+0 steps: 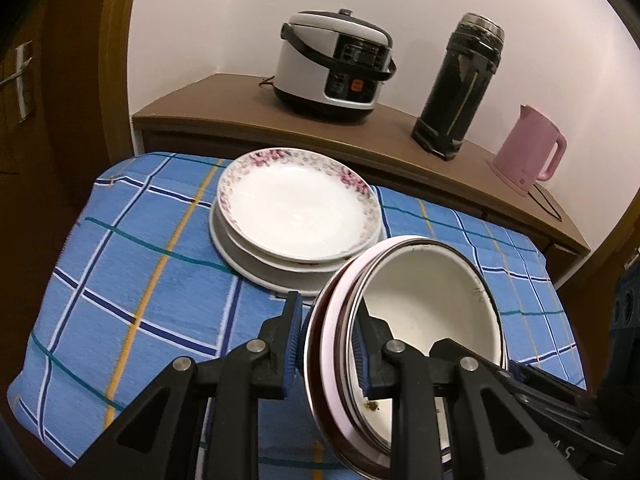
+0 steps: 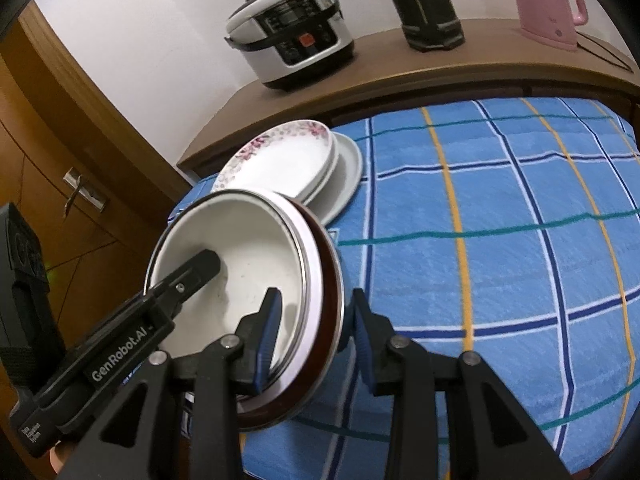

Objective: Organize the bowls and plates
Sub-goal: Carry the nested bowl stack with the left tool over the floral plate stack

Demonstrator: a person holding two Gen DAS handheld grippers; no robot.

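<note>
A nested stack of bowls, with a white bowl innermost and pink and dark brown rims around it, is held from both sides over the blue checked cloth. My left gripper is shut on one side of its rim, one finger inside the white bowl. My right gripper is shut on the opposite rim. Just behind the bowls, a flower-rimmed plate tops a stack of white plates on the cloth.
On the wooden sideboard behind the table stand a rice cooker, a dark thermos and a pink kettle. A wooden door with a handle is at the left.
</note>
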